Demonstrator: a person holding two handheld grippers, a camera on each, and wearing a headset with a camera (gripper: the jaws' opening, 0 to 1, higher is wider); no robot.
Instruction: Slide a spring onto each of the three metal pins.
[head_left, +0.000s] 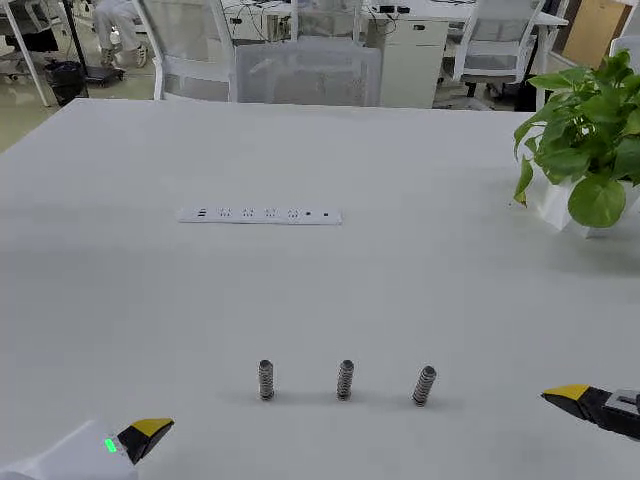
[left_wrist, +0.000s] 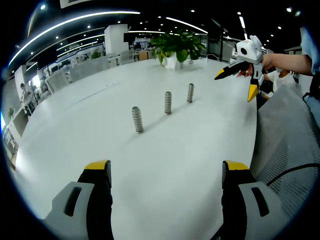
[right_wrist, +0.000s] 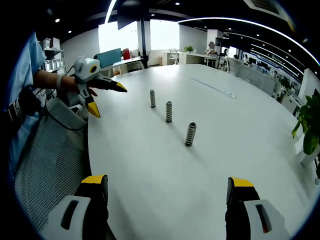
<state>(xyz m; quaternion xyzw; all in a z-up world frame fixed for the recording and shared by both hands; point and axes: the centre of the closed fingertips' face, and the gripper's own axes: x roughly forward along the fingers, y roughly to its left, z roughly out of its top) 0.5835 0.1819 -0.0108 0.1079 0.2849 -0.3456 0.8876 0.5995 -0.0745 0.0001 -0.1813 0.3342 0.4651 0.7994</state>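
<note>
A white table (head_left: 400, 300) bears a green potted plant (head_left: 585, 150) at 2 o'clock and a white power strip (head_left: 260, 215) at 11. The left gripper (left_wrist: 161, 166) at 7 and right gripper (right_wrist: 167, 181) at 4 gape wide, empty. Three upright grey coil springs (head_left: 345, 380) line up at 6.

- Table (head_left: 420, 300): plain pale grey-white, no pattern.
- Three springs (head_left: 345, 380): silver-grey metal, finely banded by their coils in light and dark rings.
- Power strip (head_left: 259, 215): white, with small dark socket marks in a row.
- Plant (head_left: 585, 130): bright green leaves, in a white pot (head_left: 555, 205).
- Left gripper (left_wrist: 166, 167) and right gripper (right_wrist: 167, 181): yellow tips, black jaws, light grey bodies.
- Small green light (head_left: 110, 445) on the left gripper's white casing.
- Chair (head_left: 308, 72): pale grey mesh back.
</note>
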